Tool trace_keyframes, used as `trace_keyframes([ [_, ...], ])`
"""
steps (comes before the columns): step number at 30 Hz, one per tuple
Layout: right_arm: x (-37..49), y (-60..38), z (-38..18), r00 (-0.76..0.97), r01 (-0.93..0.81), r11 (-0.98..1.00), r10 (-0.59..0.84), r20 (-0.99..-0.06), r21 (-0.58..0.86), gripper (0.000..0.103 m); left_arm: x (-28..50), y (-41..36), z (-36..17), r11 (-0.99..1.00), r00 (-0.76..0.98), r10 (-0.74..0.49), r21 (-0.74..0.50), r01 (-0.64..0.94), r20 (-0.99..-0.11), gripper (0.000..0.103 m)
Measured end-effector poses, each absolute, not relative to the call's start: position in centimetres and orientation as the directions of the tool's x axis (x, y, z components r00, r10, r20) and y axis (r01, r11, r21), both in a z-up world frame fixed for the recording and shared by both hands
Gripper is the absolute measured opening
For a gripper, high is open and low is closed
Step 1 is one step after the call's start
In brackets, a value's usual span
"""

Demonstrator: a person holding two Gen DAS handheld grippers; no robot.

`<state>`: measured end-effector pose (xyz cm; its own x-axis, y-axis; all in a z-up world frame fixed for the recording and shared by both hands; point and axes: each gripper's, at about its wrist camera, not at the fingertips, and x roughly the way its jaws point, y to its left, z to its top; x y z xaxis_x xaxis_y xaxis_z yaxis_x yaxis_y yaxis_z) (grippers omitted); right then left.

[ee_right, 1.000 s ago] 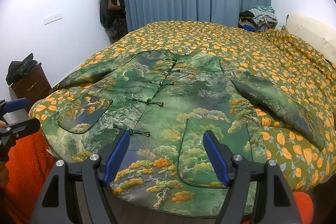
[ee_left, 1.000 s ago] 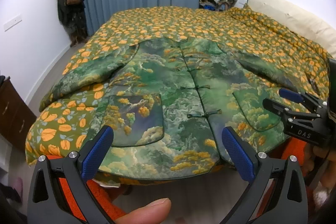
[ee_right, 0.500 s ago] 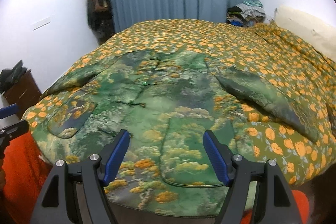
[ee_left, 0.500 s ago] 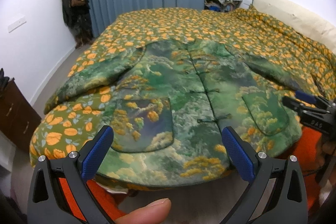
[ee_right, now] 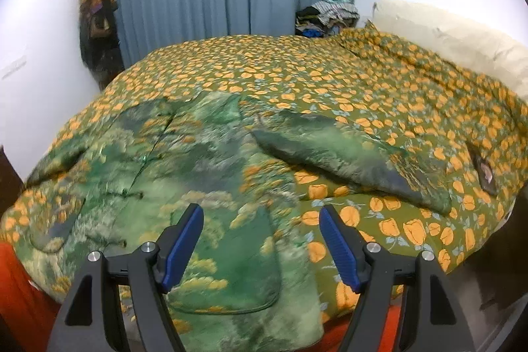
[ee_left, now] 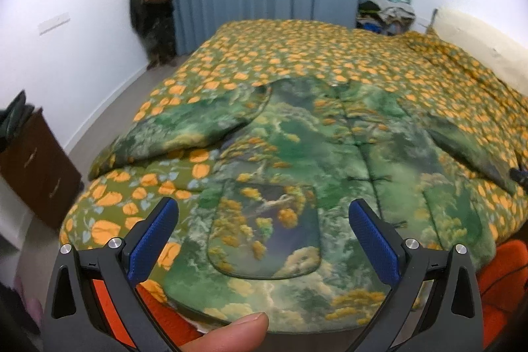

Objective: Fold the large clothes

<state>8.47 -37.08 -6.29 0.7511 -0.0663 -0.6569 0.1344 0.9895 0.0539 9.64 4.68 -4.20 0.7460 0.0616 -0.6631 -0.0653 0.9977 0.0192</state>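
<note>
The padded jacket (ee_left: 297,174) lies front-up and spread flat on the bed (ee_left: 297,55), its hem at the near edge and its collar toward 12 o'clock in both wrist views. Its left sleeve (ee_left: 184,127) angles out toward 9 o'clock of the body in the left wrist view; the right sleeve (ee_right: 346,154) runs toward 4 o'clock in the right wrist view.

It looks quilted and thick, so I judge it soft and bulky rather than limp: moderately heavy for cloth, springy at a crease, and its satiny face may slide between pads. The knot fastenings down the front placket (ee_left: 363,154) appear closed, which should keep the 2 front panels together when lifted. Sensible holds are the sleeve cuffs or shoulder seams for turning the sleeves in first, then the 2 hem corners; a patch pocket (ee_left: 264,230) is a poor grip, since only 1 layer would come up.

The left gripper (ee_left: 264,240) stands wide apart with nothing between its blue pads, hovering above the hem by that pocket. The right gripper (ee_right: 260,246) is likewise spread and empty, above the hem's right corner.

No brand, label or readable writing shows on the jacket, bedding or grippers in either view.
</note>
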Motion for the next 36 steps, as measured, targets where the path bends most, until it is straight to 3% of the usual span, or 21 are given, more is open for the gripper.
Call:
trace_keyframes([
  [6, 9.9, -43.9, -8.2, 0.724, 0.259, 0.955, -0.094, -0.684, 0.143, 0.074, 10.4, 4.7, -6.0, 0.996, 0.713, 0.088, 0.043, -0.080, -0.696, 0.103],
  [13, 10.3, -54.9, -15.0, 0.686, 0.470, 0.766, -0.003, -0.728, 0.439, 0.074, 10.7, 3.6, -8.1, 0.996, 0.669, 0.086, 0.068, -0.054, -0.739, 0.103],
  [18, 12.1, -60.4, -18.6, 0.712, 0.537, 0.600, 0.056, -0.700, 0.593, 0.074, 10.7, 2.4, -8.7, 0.996, 0.655, 0.086, 0.089, -0.029, -0.751, 0.103],
  [26, 13.6, -67.3, -23.2, 0.718, 0.682, 0.292, -0.093, -0.690, 0.670, 0.073, 10.7, 1.8, -8.8, 0.993, 0.646, 0.102, 0.115, -0.023, -0.756, 0.103],
  [27, 13.8, -67.8, -23.4, 0.724, 0.680, 0.276, -0.101, -0.683, 0.680, 0.068, 10.7, 1.7, -8.9, 0.993, 0.642, 0.106, 0.119, -0.023, -0.760, 0.103],
  [29, 14.4, -68.2, -23.0, 0.711, 0.691, 0.307, -0.126, -0.692, 0.654, 0.019, 10.8, 1.7, -9.0, 0.992, 0.637, 0.112, 0.124, -0.026, -0.763, 0.103],
  [32, 15.0, -67.3, -20.6, 0.716, 0.676, 0.410, -0.168, -0.678, 0.613, 0.012, 10.9, 1.8, -8.8, 0.992, 0.643, 0.114, 0.120, -0.035, -0.757, 0.103],
  [36, 15.9, -64.0, -14.7, 0.757, 0.604, 0.597, -0.222, -0.615, 0.528, 0.011, 10.8, 2.1, -8.5, 0.994, 0.647, 0.106, 0.104, -0.041, -0.755, 0.103],
])
